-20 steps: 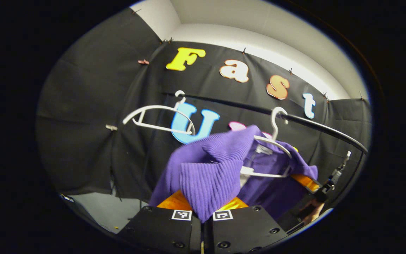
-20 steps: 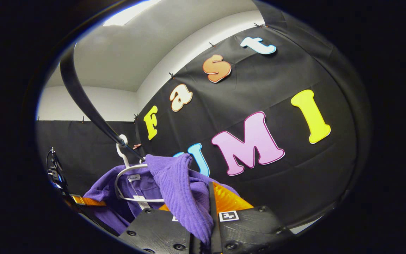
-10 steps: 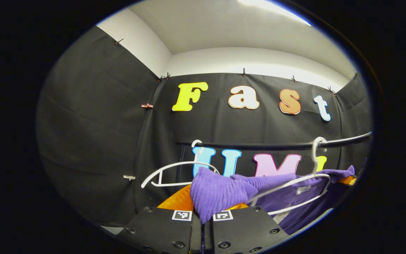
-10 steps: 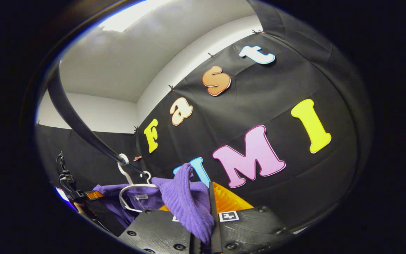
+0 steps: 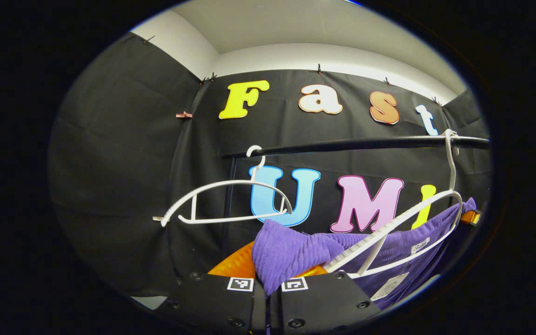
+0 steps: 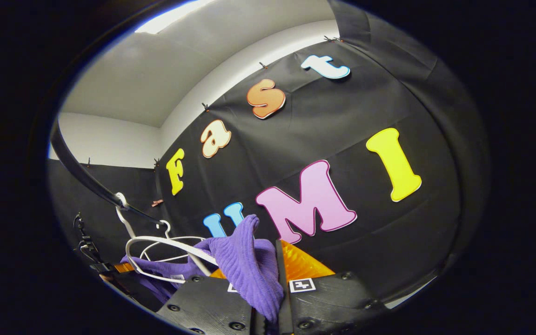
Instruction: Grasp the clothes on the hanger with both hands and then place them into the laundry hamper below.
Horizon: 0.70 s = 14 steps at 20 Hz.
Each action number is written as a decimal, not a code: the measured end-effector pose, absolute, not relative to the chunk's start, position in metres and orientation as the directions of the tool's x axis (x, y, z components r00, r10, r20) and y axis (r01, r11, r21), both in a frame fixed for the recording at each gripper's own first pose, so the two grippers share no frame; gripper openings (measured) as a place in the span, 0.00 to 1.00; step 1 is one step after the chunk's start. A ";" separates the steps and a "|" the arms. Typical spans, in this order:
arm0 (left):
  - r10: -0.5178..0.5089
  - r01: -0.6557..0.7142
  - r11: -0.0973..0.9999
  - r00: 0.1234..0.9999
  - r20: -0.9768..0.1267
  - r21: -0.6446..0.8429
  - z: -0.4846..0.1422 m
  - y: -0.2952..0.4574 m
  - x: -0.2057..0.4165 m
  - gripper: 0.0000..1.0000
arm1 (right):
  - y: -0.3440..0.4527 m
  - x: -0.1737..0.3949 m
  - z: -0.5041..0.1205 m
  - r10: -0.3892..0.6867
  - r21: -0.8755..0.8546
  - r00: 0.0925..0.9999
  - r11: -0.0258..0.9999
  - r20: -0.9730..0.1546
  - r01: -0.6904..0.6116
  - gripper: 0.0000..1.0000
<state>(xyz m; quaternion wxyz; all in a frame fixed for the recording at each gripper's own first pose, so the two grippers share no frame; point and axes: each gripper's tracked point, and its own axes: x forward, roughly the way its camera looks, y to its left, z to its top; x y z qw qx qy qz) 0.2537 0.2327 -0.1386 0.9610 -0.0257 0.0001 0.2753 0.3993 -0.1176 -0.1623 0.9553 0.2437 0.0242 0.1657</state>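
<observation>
In the left gripper view, the left gripper [image 5: 268, 291] has its two fingers drawn together on a bunched fold of the purple sweater [image 5: 291, 253], a soft ribbed knit whose ridges run in close parallel lines; the fold bulges up from between the fingers, so the gripper is clamped on the cloth. From that fold the sweater stretches away to the right, where its far end [image 5: 467, 204] is drawn taut, a small white label and a hanging tag showing on its inner face. A thin white plastic hanger [image 5: 400, 223], curved like a shallow bow with a straight lower bar, lies slanted across the stretched knit, and its hook is caught over the black rail [image 5: 351, 144], a smooth round bar running level across the booth. A second white hanger [image 5: 224, 200] hangs bare from the same rail farther left (well apart from the sweater). In the right gripper view, the right gripper [image 6: 277, 304] likewise has its fingers pressed together on a thick ridge of the same purple knit [image 6: 249, 265], which stands up in a soft peak above the fingers and trails off to the left. There the white hanger [image 6: 165, 253] rests against the cloth, its hook on the dark rail [image 6: 86, 179], which sweeps up and away to the left. At the far left, low down, the other gripper [image 6: 105, 269] shows small, with the purple cloth reaching toward it.
</observation>
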 end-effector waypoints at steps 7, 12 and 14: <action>0.491 -0.498 0.853 0.867 -0.085 -0.153 -0.186 0.220 0.241 0.09 | -0.131 0.398 -0.186 0.301 0.447 0.953 0.857 -0.028 -0.258 0.19; 0.460 -0.487 0.858 0.870 -0.178 -0.164 -0.229 0.194 0.238 0.07 | -0.122 0.377 -0.234 0.324 0.413 0.933 0.880 -0.159 -0.236 0.19; 0.442 -0.488 0.848 0.867 -0.231 -0.206 -0.251 0.178 0.227 0.07 | -0.114 0.363 -0.242 0.347 0.432 0.921 0.868 -0.176 -0.244 0.18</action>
